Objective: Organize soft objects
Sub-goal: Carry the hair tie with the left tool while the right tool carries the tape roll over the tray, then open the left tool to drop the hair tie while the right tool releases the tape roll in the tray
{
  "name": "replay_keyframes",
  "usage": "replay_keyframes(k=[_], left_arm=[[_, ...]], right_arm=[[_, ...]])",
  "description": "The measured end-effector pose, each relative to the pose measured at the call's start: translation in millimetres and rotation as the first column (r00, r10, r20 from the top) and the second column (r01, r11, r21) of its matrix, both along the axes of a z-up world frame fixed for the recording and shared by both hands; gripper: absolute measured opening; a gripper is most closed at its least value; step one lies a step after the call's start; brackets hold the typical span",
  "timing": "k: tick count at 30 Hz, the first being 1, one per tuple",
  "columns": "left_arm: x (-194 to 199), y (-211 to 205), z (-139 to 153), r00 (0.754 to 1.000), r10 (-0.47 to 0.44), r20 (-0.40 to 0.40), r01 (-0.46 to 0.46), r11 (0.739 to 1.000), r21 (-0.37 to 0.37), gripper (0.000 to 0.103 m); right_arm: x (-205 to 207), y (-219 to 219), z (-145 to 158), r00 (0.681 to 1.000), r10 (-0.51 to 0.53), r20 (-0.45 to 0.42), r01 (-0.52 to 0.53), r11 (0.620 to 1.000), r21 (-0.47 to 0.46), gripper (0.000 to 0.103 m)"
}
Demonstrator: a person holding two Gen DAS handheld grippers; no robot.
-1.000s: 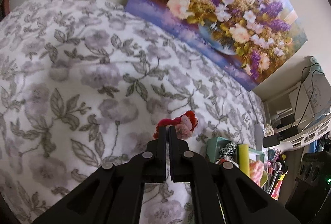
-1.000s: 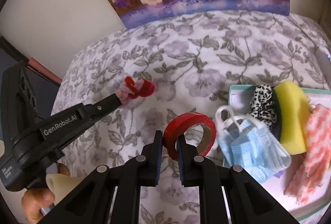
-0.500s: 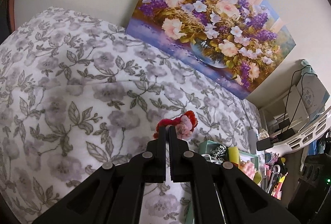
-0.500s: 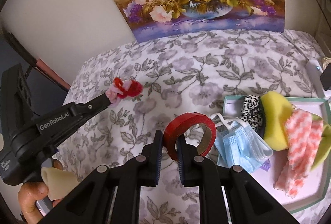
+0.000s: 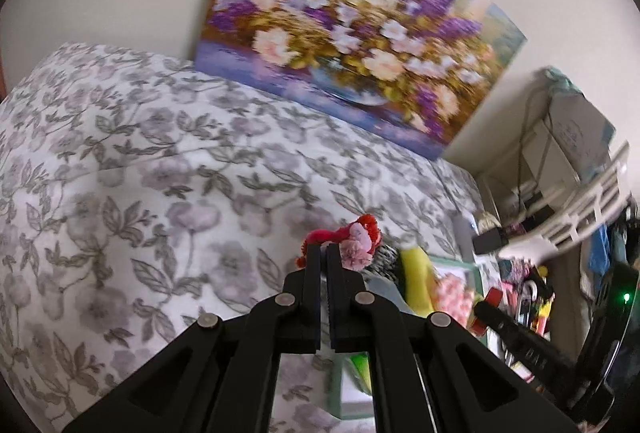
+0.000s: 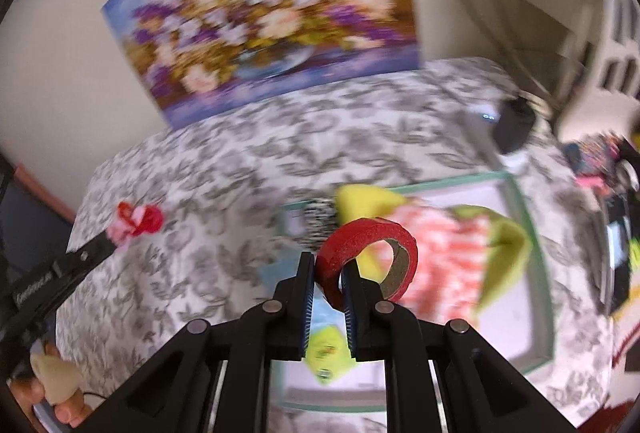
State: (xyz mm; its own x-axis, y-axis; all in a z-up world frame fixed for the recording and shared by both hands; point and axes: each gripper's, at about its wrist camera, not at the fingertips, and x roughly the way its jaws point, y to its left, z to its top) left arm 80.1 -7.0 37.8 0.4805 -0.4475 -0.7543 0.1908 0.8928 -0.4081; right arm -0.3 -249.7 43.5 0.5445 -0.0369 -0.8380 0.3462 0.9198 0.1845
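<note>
My left gripper (image 5: 323, 253) is shut on a red and pink fuzzy pipe-cleaner toy (image 5: 354, 239), held above the floral cloth; the same toy (image 6: 138, 223) shows at the left gripper's tip (image 6: 116, 239) in the right wrist view. My right gripper (image 6: 329, 265) is shut on a roll of red tape (image 6: 366, 253), which hangs over a green-rimmed tray (image 6: 536, 257). In the tray lie a yellow sponge (image 6: 366, 201), a pink and white checked cloth (image 6: 436, 253), a lime cloth (image 6: 508, 253) and a black and white scrunchie (image 6: 318, 219). The blue face mask is mostly hidden behind my right fingers.
A floral painting (image 6: 264, 21) leans against the wall behind the table's floral cloth (image 5: 140, 173). Cluttered shelves, cables and a white rack (image 5: 580, 213) stand at the right. A black device (image 6: 514, 125) sits beyond the tray. A person's hand (image 6: 52, 389) grips the left tool.
Both grippers have risen and swung right. The right one with the tape now hangs over the tray instead of beside it. The left one still holds the toy.
</note>
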Motion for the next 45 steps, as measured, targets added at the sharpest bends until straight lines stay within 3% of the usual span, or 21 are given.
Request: replay_keyframes(k=[10,21,27,35,45], left_arm=[[-33.5,-59.4,-3.8,0.991,-0.132,-0.018,0.133,0.990,0.037,0.002],[-53.7,-115.5,-55.9,0.949,-0.257,-0.184,0.275,0.958,0.081,0.002],[-56.1,-134.7,-82.3,0.928,-0.278,-0.248,0.318,0.939,0.134,0.002],[-56.1,-146.7,-97.2,0.914,-0.299,-0.274,0.352,0.921,0.169,0.002],[-54.0,-146.6,-97.3,0.909,-0.296,-0.294,0.353,0.921,0.163,0.003]], right_arm=[[-41.9,-49.4,-11.8,0.992,-0.122,-0.027,0.122,0.992,0.020,0.014],[-43.9,-68.1,-60.3,0.973,-0.154,-0.170,0.169,0.983,0.074,0.015],[-40.5,-68.0,-72.2,0.968,-0.148,-0.205,0.165,0.984,0.066,0.015],[-34.9,-68.6,-80.9,0.963,-0.137,-0.232,0.154,0.986,0.056,0.015],[-32.2,-66.0,-73.1,0.970,-0.124,-0.210,0.139,0.989,0.056,0.016]])
